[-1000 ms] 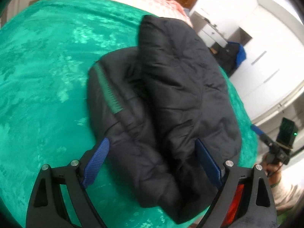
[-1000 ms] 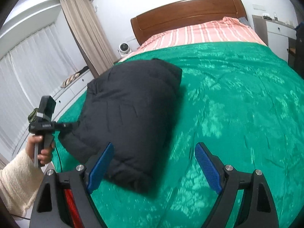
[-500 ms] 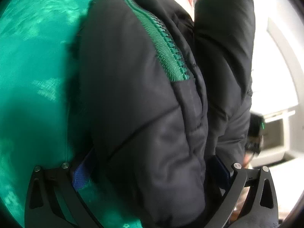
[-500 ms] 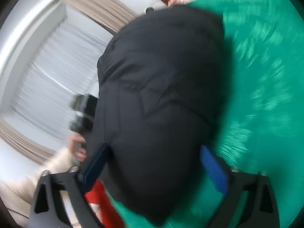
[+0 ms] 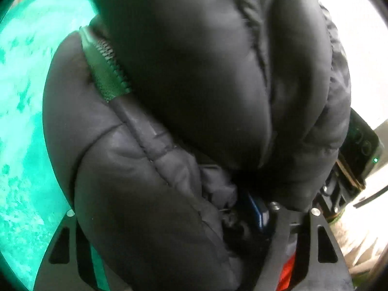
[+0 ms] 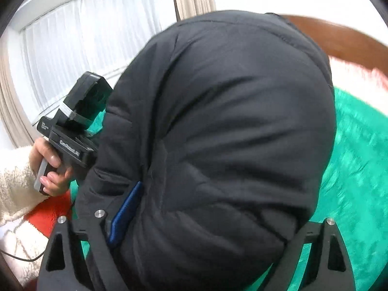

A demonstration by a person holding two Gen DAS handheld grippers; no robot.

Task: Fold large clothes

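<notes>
- Gripping the folded black puffer jacket [image 5: 194, 97] from both ends on the green bedspread [image 5: 21, 121], the left gripper [image 5: 169, 218] has just been closing on its lower layer.
- The right gripper [image 6: 206, 218] has also narrowed, pinching the other end.
- Slippery, springy padding could squirt free and unfold if either pinch is shallow.
- Uneven lifting might let the top layer slide off.

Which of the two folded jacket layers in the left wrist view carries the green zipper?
The lower layer, toward the green bedspread: the zipper runs along its edge. The upper layer lapping over it shows only black quilting.
</notes>
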